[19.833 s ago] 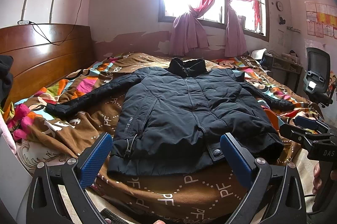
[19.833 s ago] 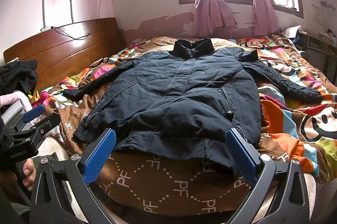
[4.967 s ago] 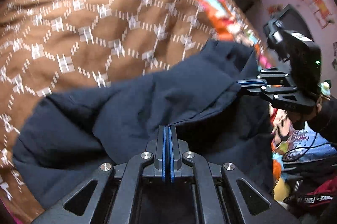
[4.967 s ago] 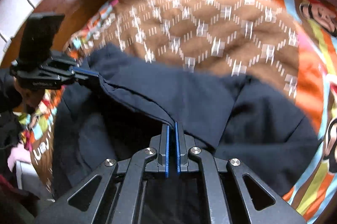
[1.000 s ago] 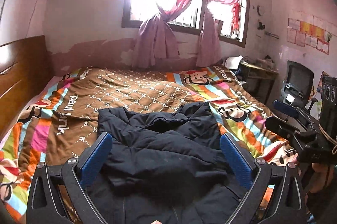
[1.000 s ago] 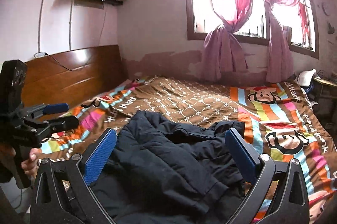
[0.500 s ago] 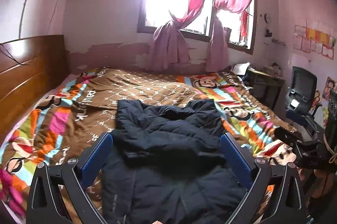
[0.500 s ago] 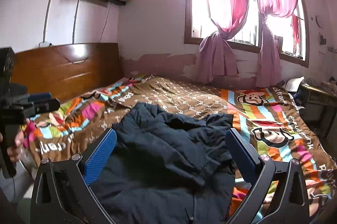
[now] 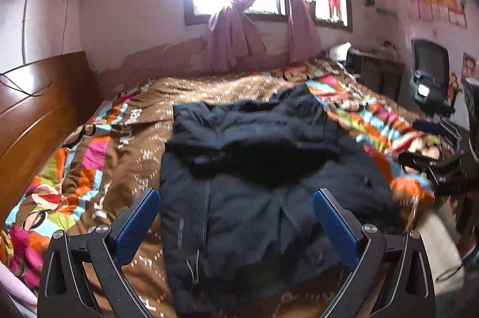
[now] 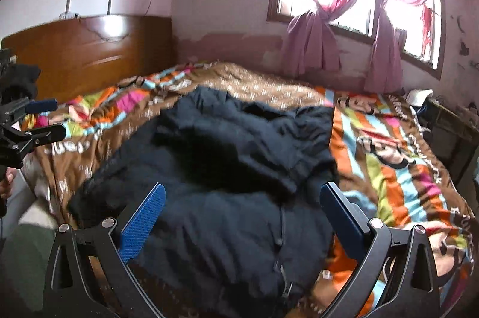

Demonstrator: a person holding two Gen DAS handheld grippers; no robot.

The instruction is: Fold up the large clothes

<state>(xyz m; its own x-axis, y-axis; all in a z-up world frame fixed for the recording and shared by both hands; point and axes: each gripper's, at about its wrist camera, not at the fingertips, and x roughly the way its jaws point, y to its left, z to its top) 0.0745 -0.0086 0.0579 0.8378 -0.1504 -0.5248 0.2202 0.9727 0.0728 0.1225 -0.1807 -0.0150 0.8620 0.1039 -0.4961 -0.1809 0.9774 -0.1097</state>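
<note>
While both hand-held grippers gape, the jacket point(image 9: 257, 168) lies half-folded.

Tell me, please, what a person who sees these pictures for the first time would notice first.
The eye goes first to the dark navy jacket, lying partly folded in the middle of the bed, its top half turned down over the lower half. Under it, the bright patterned bedspread covers the bed, and pink curtains hang at the sunlit window on the far wall. In the foreground, both pairs of tongs, left and right, are open and hold nothing.
</note>
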